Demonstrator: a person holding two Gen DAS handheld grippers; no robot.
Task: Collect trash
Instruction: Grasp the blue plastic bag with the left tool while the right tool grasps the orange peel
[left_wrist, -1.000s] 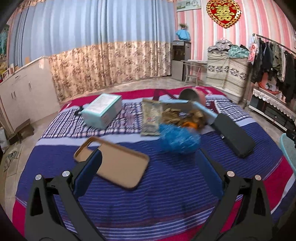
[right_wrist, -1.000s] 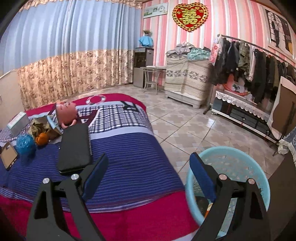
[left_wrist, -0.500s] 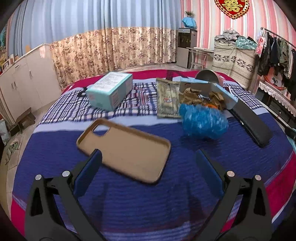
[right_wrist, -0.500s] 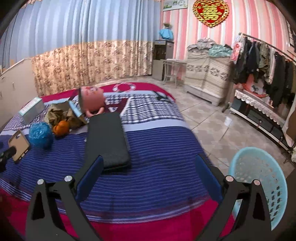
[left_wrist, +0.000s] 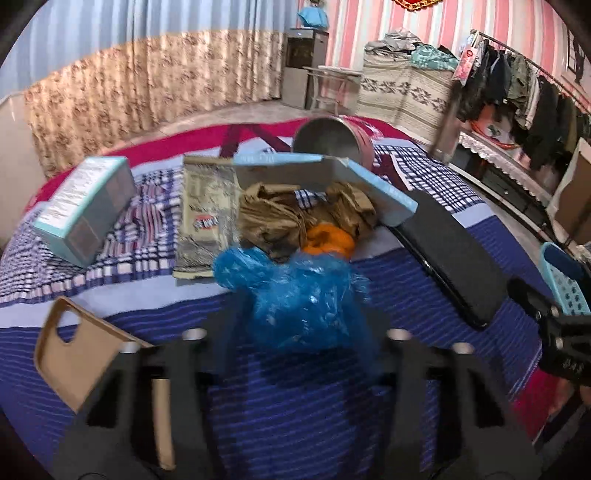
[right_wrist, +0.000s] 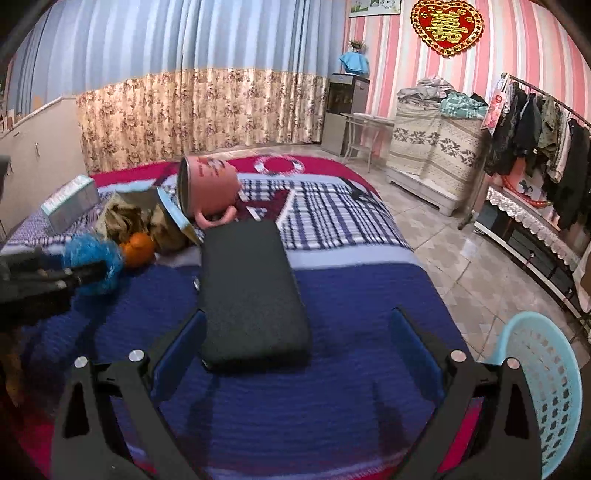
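Observation:
A crumpled blue plastic bag (left_wrist: 299, 291) lies on the striped bed cover, and my left gripper (left_wrist: 299, 332) is closing on it; the bag fills the gap and both pads meet its sides. In the right wrist view the same bag (right_wrist: 92, 258) sits at the tip of the left gripper. Behind it lie an orange (left_wrist: 327, 238), crumpled brown paper (left_wrist: 273, 218) and a flat snack wrapper (left_wrist: 207, 218). My right gripper (right_wrist: 295, 343) hangs open over the bed beside a black padded case (right_wrist: 251, 288), holding nothing. A light blue basket (right_wrist: 543, 387) stands on the floor to its right.
A teal carton (left_wrist: 85, 206), a tan phone case (left_wrist: 74, 358), an opened light blue box (left_wrist: 376, 195) and a pink pot (right_wrist: 208, 188) on its side also lie on the bed. Tiled floor, a clothes rack (right_wrist: 535, 136) and a cabinet lie beyond the bed's right edge.
My left gripper swung right from the phone case to the blue bag, dropped closer and narrowed its jaws around it. My right gripper turned left from the basket towards the bed.

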